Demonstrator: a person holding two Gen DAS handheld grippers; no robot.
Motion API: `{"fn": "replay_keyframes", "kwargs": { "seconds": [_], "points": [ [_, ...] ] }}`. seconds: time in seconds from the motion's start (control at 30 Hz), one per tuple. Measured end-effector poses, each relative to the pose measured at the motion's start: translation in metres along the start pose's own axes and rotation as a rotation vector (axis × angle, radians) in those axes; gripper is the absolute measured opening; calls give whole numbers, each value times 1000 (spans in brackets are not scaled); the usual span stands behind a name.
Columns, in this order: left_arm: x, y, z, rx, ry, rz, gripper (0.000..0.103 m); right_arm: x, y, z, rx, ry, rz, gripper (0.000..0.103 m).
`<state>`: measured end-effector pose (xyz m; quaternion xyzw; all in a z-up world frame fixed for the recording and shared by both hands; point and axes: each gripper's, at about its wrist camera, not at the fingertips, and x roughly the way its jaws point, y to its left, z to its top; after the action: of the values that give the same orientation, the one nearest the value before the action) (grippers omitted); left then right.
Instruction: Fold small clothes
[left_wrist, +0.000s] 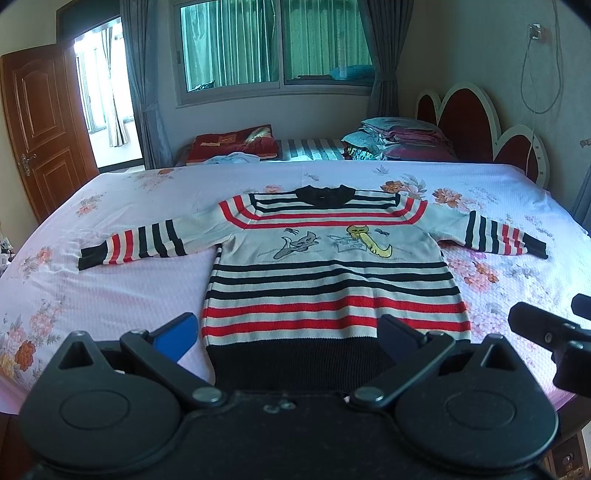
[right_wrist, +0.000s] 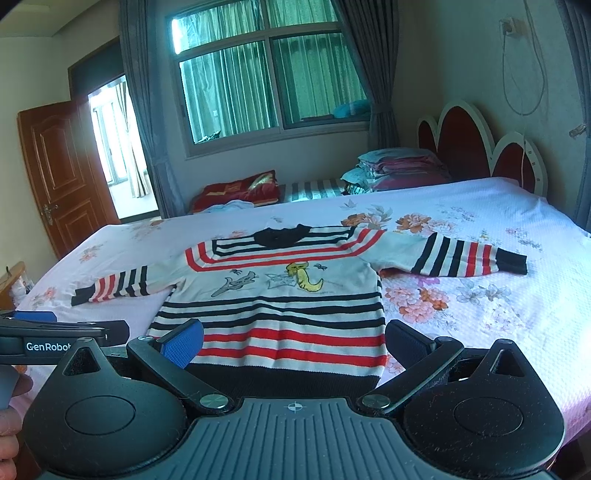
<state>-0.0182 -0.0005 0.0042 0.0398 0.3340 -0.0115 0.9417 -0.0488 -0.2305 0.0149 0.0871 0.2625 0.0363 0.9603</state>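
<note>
Garment: a small striped sweater (left_wrist: 332, 273) lay flat on the bed (left_wrist: 110, 295), front up, collar toward the far side and dark hem (left_wrist: 295, 354) toward the near edge.
Layout: both sleeves were spread straight out to the sides, the left sleeve (left_wrist: 133, 245) and right sleeve (left_wrist: 498, 236) resting on the floral sheet. Judged a deliberate spread, so that the sleeves can be folded inward first.
Left tongs (left_wrist: 288, 334): open, jaws wide apart, empty, hovering just short of the hem.
Right tongs (right_wrist: 295, 341): open likewise, gripping nothing, poised above the hem and the lower stripes.
Reason for hold: both tools sat at the near edge facing the hem, jaws already parted; judged a ready stance before the first grasp.
Task state: no fold visible yet; judged to be at the start.
Motif: two cartoon figures on the chest, one grey and one yellow; no words legible there.
Writing: "GenRobot" in white on the black body of the left tool (right_wrist: 48, 347), seen from the right wrist view; the last letters ran behind the right tool.
Other labels: none readable elsewhere.
Background: a stack of folded bedding (left_wrist: 402, 140) lay well beyond the sweater, near the headboard.
</note>
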Motion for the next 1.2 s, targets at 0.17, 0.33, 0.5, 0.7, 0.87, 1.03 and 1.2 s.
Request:
{"fn": "replay_keyframes", "kwargs": {
  "seconds": [0.17, 0.33, 0.5, 0.7, 0.87, 1.03, 1.2],
  "points": [
    [0, 0, 0, -2, 2, -1, 103, 0, 0, 0, -1, 0, -1, 103],
    [0, 0, 0, -4, 6, -3, 103, 0, 1, 0, -1, 2, -2, 103],
    [1, 1, 1, -5, 6, -3, 103, 2, 0, 0, 1, 2, -4, 103],
    [0, 1, 0, -7, 4, -3, 103, 5, -4, -1, 9, 6, -7, 103],
    [2, 1, 0, -7, 6, -5, 103, 9, -6, 1, 3, 7, -12, 103],
    [15, 2, 7, -14, 20, -8, 103, 16, -9, 1, 4, 14, -18, 103],
    [30, 7, 13, -33, 35, -17, 103, 24, -8, 1, -6, 8, -13, 103]
  ]
}}
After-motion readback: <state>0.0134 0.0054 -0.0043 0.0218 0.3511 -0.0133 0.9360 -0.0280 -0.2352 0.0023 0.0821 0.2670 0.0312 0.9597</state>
